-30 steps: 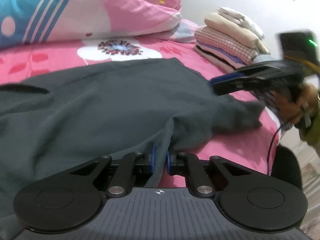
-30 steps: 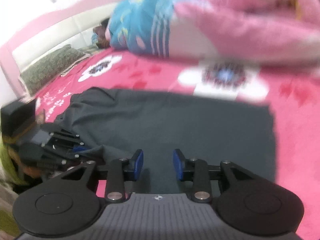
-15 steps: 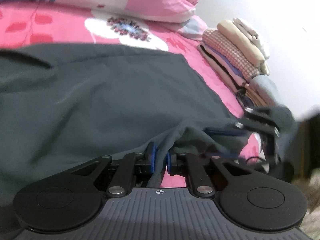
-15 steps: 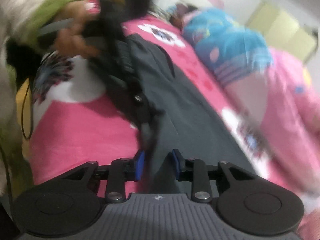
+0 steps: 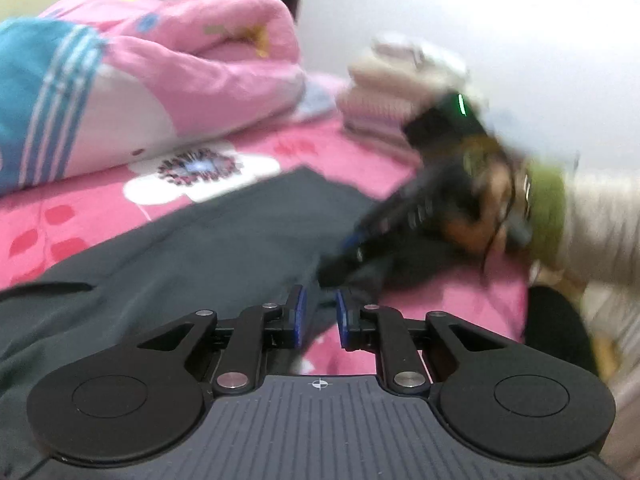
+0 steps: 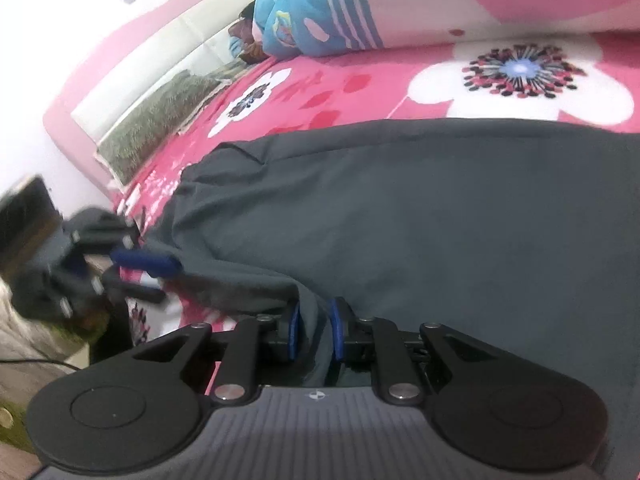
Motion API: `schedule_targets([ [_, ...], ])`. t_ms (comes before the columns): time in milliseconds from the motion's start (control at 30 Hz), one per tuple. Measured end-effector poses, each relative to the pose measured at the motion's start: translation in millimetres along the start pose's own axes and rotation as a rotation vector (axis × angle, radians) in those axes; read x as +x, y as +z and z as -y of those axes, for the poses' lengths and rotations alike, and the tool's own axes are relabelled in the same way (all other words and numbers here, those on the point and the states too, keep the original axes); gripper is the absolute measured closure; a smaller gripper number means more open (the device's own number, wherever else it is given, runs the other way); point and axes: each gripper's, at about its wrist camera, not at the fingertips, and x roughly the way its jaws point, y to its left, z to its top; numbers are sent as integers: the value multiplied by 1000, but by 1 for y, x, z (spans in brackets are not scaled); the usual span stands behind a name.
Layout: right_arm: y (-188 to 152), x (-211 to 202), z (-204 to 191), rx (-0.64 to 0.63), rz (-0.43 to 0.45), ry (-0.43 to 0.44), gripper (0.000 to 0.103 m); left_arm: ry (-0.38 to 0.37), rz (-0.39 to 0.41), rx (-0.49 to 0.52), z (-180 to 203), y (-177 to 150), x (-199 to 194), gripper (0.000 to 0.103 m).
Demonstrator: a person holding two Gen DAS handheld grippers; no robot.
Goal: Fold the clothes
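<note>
we have the right gripper (image 6: 313, 330) narrowly pinching a near fold of the grey garment (image 6: 420, 208), left gripper (image 5: 319, 322) slightly parted, empty; next, regrip that edge.

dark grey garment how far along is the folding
Done: a blurred folded stack sits further back. In hand: the right claw pinches a raised edge of the dark grey garment; the left claw is open at its edge. To do: the garment lies mostly flat, no fold laid yet.
</note>
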Motion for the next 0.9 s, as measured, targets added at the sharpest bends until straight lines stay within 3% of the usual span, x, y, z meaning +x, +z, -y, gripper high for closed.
schedule_targets([
  [33, 1, -1, 1, 17, 3, 2, 83, 11, -12, 21, 3, 0, 6, 88],
  [133, -3, -22, -6, 9, 66, -64, 63, 44, -46, 83, 14, -1, 24, 87],
  [167, -5, -32, -12, -15, 103, -101, 61, 55, -58, 104, 17, -1, 30, 87],
  [333, -32, -82, -58, -226, 282, -268, 61, 0, -51, -26, -1, 1, 28, 87],
  [433, -59, -72, -103, -510, 212, -399, 61, -36, -57, -115, -12, 3, 31, 87],
  [600, -100, -25, -148, -928, 78, -523, 62, -91, -70, -263, -30, 4, 32, 87],
  [700, -106, 0, -149, -1062, 22, -593, 63, -111, -68, -320, -36, 4, 33, 87],
  [800, -94, 3, -138, -1021, 27, -613, 75, -99, -56, -286, -32, 5, 29, 88],
  [833, -88, 2, -134, -989, 35, -608, 88, -93, -52, -262, -29, 5, 27, 88],
  [900, -70, -10, -123, -866, 84, -551, 91, -82, -45, -204, -22, 5, 22, 88],
])
